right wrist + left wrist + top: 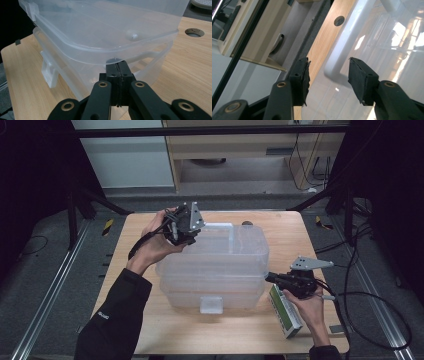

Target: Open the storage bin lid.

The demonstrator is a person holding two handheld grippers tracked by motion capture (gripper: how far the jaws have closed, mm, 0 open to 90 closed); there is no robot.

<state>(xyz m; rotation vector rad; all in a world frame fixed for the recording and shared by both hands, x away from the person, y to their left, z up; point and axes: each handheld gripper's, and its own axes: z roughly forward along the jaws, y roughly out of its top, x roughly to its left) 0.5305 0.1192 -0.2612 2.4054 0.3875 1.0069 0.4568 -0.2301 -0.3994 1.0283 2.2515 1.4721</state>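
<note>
The clear plastic bin (215,280) sits in the middle of the wooden counter (280,227), and its see-through lid (220,252) lies on top of it askew: in the right gripper view the lid's rim overhangs the bin's rim rather than sitting down over it, and the clip (48,72) on the bin's side hangs unfastened. A second clip (211,304) shows at the bin's near side in the high view.

The left gripper (329,75) hovers over the lid's far left corner with its jaws spread and nothing pinched between them; the lid's white raised edge (344,42) lies just beyond the tips. The right gripper (117,65) has its jaws pressed together, tips right at the lid's near right edge, whether touching or just short of it I cannot tell.

The likely trouble is the lid. With the left jaws free of it, nothing holds that corner, so a push from the closed right jaws could slide the lid across the bin or tip it off the far side. Smooth plastic gives little grip. A hard shove might also shift the light bin toward the green and white box (285,312) lying just beside the right hand (312,307), or knock that box off the counter's near edge.
</note>
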